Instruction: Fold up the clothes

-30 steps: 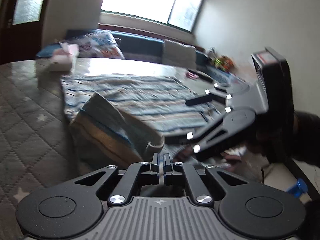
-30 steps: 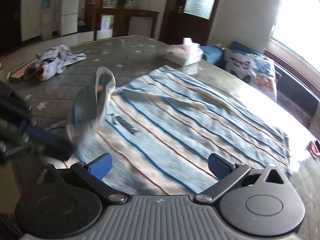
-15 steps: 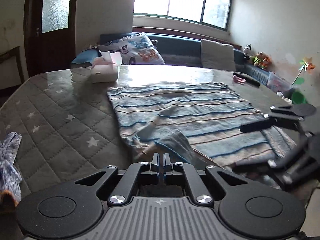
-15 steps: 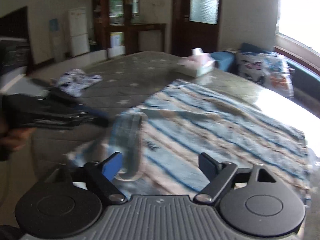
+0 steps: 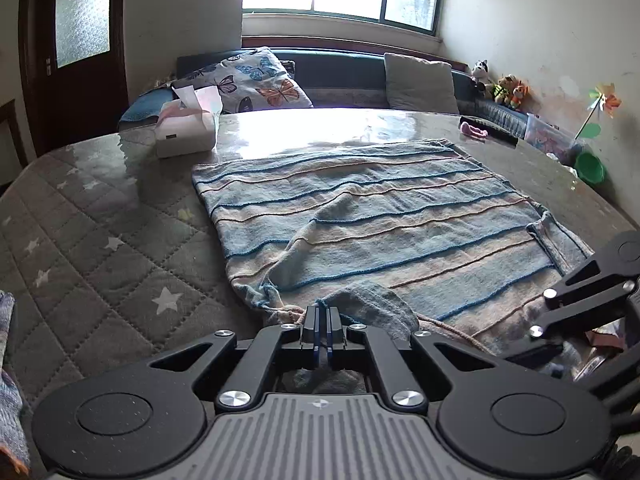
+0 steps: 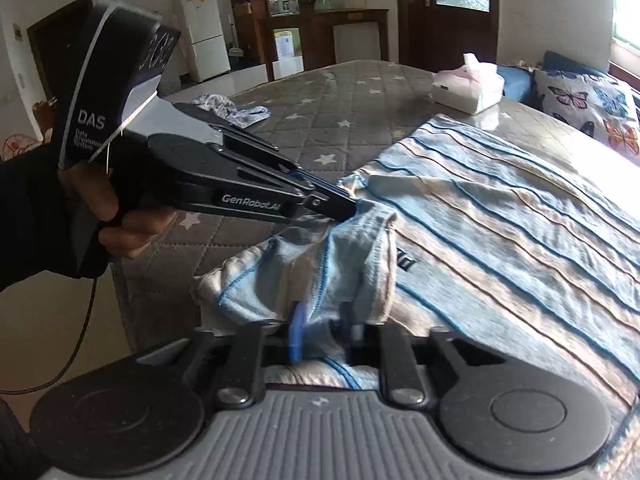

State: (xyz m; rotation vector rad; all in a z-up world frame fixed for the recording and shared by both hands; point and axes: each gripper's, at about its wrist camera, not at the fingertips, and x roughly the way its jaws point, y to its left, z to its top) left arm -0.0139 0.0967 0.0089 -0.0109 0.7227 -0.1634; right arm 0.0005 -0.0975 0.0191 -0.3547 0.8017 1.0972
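right claw (image 6: 324, 336): was wide open | now clamped on striped garment (image 6: 500, 216) edge

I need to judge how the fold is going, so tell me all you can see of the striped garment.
The striped garment is soft knit, pale blue and beige with thin darker blue lines. It lies mostly flat on the quilted star-patterned table cover, wrinkled near its middle. Its near edge is bunched and lifted: the left gripper and the right gripper are each shut on it.

the quilted table (image 5: 92, 248) lies bare left of the striped garment (image 5: 380, 220); a tissue box (image 5: 186, 132) blocks its far corner, and crumpled clothing (image 6: 230, 109) sits well apart.
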